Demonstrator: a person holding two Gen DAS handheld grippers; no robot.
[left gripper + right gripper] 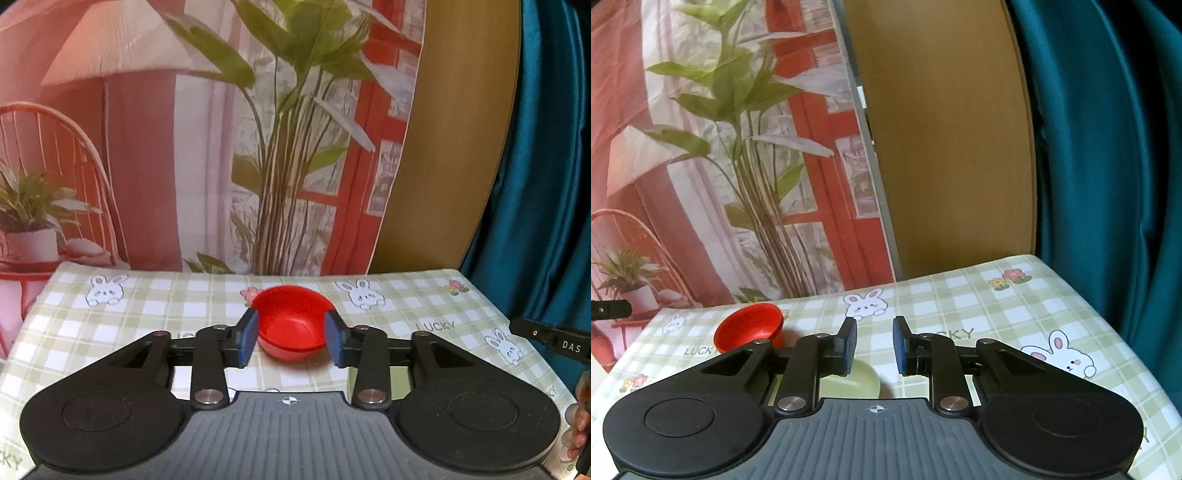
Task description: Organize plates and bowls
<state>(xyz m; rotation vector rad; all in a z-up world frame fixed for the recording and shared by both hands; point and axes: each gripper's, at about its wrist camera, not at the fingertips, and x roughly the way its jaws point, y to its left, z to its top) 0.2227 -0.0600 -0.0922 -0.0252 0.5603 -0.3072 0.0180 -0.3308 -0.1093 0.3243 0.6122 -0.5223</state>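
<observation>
Green dish [855,384] half hidden behind right fingers [849,347].

tablecloth [155,310]: "LUCKY" printed right of centre in left wrist view, part-cut "CKY" lower left corner | right wrist view: "LUCKY" at left, "CKY" behind right finger | black device [554,341] at right edge, left view: white "DAS", likely truncated by the frame
</observation>
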